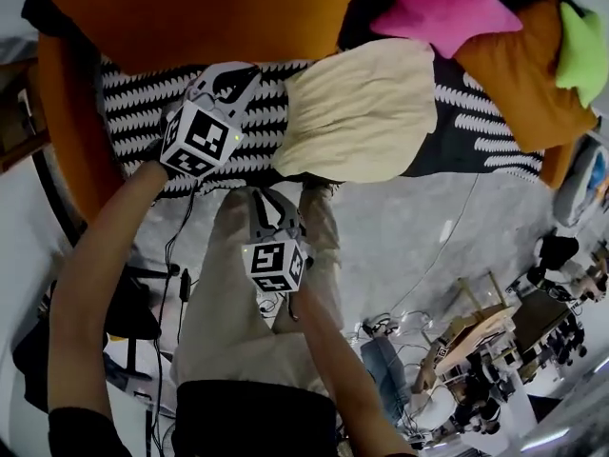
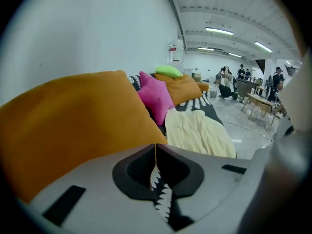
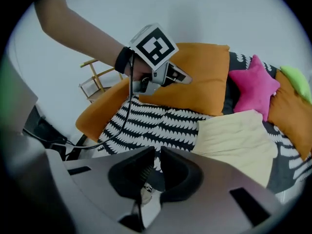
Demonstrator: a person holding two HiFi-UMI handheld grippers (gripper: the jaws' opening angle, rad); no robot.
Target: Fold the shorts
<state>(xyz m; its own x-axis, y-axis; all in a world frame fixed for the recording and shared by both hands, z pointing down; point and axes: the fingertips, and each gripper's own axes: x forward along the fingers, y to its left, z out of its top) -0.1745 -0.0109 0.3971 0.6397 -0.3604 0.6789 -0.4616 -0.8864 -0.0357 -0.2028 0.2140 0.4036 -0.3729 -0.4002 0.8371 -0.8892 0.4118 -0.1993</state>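
Note:
The cream shorts lie in a folded bundle on the black-and-white patterned sofa cover; they also show in the left gripper view and the right gripper view. My left gripper hovers over the cover just left of the shorts, its jaws shut and empty. It appears in the right gripper view in front of an orange cushion. My right gripper is nearer me, at the sofa's front edge, with jaws closed to a thin slit and nothing between them.
Orange cushions line the sofa back, with a pink star pillow and a green pillow to the right. A wooden chair stands left of the sofa. Cables and desks are on the grey floor behind me.

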